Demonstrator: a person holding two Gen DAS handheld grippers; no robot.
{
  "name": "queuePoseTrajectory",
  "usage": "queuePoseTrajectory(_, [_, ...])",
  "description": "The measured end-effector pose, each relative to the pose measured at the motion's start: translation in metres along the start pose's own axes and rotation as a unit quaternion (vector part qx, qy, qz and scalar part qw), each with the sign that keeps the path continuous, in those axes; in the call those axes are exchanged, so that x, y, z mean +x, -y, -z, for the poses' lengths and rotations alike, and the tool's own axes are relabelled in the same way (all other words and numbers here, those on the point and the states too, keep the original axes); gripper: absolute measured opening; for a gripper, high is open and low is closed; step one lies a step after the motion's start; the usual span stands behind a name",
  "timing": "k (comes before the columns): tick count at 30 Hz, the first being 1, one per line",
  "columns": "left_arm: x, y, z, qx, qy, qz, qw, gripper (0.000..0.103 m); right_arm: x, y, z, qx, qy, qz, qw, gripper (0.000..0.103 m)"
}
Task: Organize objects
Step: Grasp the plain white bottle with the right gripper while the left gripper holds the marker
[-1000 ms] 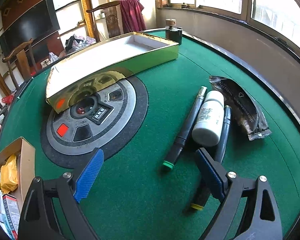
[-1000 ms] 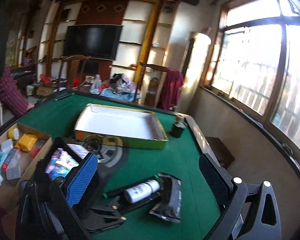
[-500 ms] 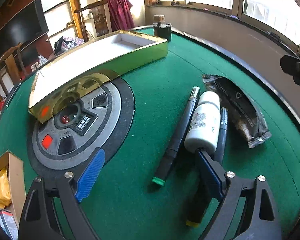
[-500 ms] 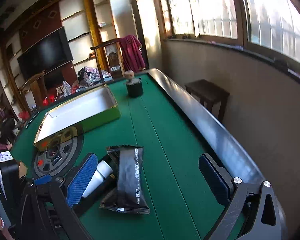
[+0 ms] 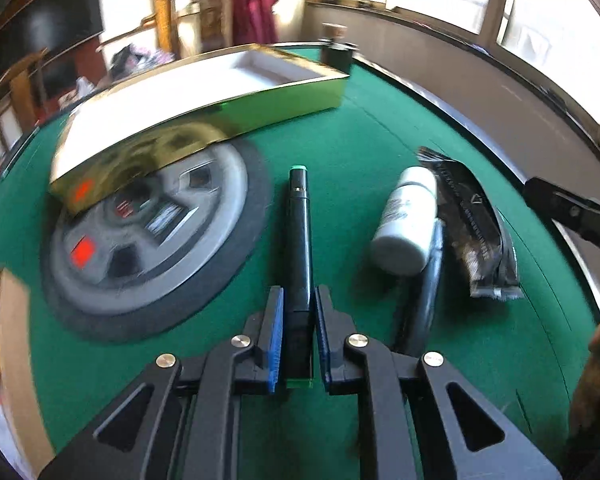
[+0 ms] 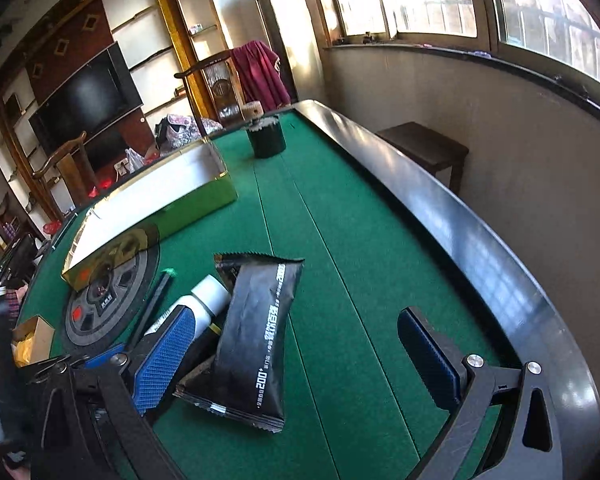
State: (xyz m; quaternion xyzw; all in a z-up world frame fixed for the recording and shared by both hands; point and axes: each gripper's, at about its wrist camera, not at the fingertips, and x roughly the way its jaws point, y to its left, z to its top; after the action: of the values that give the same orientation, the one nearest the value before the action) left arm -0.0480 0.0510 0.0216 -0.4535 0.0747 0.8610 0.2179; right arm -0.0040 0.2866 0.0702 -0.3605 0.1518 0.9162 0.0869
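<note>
My left gripper (image 5: 299, 300) is shut on a black pen with green ends (image 5: 299, 232), which points away over the green felt. To its right lie a white bottle (image 5: 405, 220), a second black pen (image 5: 424, 292) under it, and a black foil pouch (image 5: 474, 228). My right gripper (image 6: 300, 344) is open, its jaws on either side of the black pouch (image 6: 256, 336), low over the table. The white bottle (image 6: 204, 300) lies left of the pouch there. An open gold box with white lining (image 5: 204, 92) stands further back.
A round grey control panel (image 5: 148, 236) is set in the felt in front of the gold box. A dark jar with a cork lid (image 6: 265, 136) stands at the far end. A cardboard box of small items (image 6: 32, 340) sits at the left. The table has a dark raised rim (image 6: 460, 232).
My left gripper closed on the green-ended pen and turned it away from the bottle. My right gripper moved down and closer to the black pouch.
</note>
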Motion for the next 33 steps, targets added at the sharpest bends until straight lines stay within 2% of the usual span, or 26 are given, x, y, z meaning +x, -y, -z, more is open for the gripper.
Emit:
queuePoseTrajectory(5, [-0.028, -0.031, 0.024, -0.06, -0.004, -0.013, 0.9981, 0.014, -0.004, -0.004, 0.001, -0.002, 0.0, -0.022, 1.0, 0.103])
queuePoseTrajectory(8, [-0.022, -0.038, 0.03, -0.075, -0.019, -0.009, 0.997, 0.014, -0.01, -0.018, -0.001, -0.018, 0.003, -0.031, 0.999, 0.103])
queuePoseTrajectory(9, [-0.022, -0.037, 0.029, -0.073, -0.013, -0.013, 0.9972, 0.016, -0.009, -0.022, -0.003, -0.017, -0.001, -0.041, 0.999, 0.103])
queuePoseTrajectory(11, [-0.02, -0.032, 0.025, -0.064, -0.017, -0.02, 0.9976, 0.023, -0.008, -0.031, -0.008, -0.013, -0.012, -0.067, 0.998, 0.103])
queuePoseTrajectory(12, [-0.018, -0.028, 0.022, -0.058, -0.015, -0.02, 0.998, 0.032, -0.006, -0.036, -0.011, -0.006, -0.023, -0.091, 0.996, 0.103])
queuePoseTrajectory(13, [-0.016, -0.025, 0.02, -0.054, -0.013, -0.024, 0.9982, 0.038, -0.002, -0.04, -0.014, 0.002, -0.039, -0.117, 0.992, 0.103])
queuePoseTrajectory(15, [-0.011, -0.018, 0.017, -0.042, -0.011, -0.036, 0.9984, 0.044, 0.01, -0.048, -0.019, 0.019, -0.078, -0.164, 0.983, 0.103])
queuePoseTrajectory(17, [-0.008, -0.014, 0.014, -0.034, -0.005, -0.048, 0.9982, 0.043, 0.023, -0.055, -0.022, 0.034, -0.112, -0.19, 0.975, 0.103])
queuePoseTrajectory(18, [-0.007, -0.014, 0.015, -0.03, 0.0, -0.056, 0.998, 0.026, 0.031, -0.059, -0.022, 0.037, -0.127, -0.195, 0.972, 0.103])
queuePoseTrajectory(19, [-0.008, -0.016, 0.016, -0.029, 0.005, -0.063, 0.9975, 0.014, 0.037, -0.062, -0.023, 0.037, -0.137, -0.194, 0.971, 0.103])
queuePoseTrajectory(22, [-0.014, -0.034, 0.019, -0.064, 0.003, -0.025, 0.9977, 0.014, 0.051, -0.071, -0.02, 0.032, -0.154, -0.172, 0.973, 0.102])
queuePoseTrajectory(27, [-0.031, -0.059, 0.03, -0.114, 0.015, 0.001, 0.9934, 0.014, 0.06, -0.086, -0.019, -0.002, -0.15, -0.11, 0.982, 0.096])
queuePoseTrajectory(29, [-0.04, -0.064, 0.034, -0.123, 0.025, 0.005, 0.9921, 0.014, 0.068, -0.095, -0.019, -0.023, -0.149, -0.086, 0.985, 0.088])
queuePoseTrajectory(31, [-0.048, -0.07, 0.038, -0.134, 0.032, 0.012, 0.9904, 0.014, 0.079, -0.104, -0.018, -0.038, -0.158, -0.067, 0.984, 0.072])
queuePoseTrajectory(33, [-0.054, -0.075, 0.042, -0.145, 0.036, 0.02, 0.9885, 0.014, 0.089, -0.106, -0.019, -0.053, -0.165, -0.05, 0.984, 0.063])
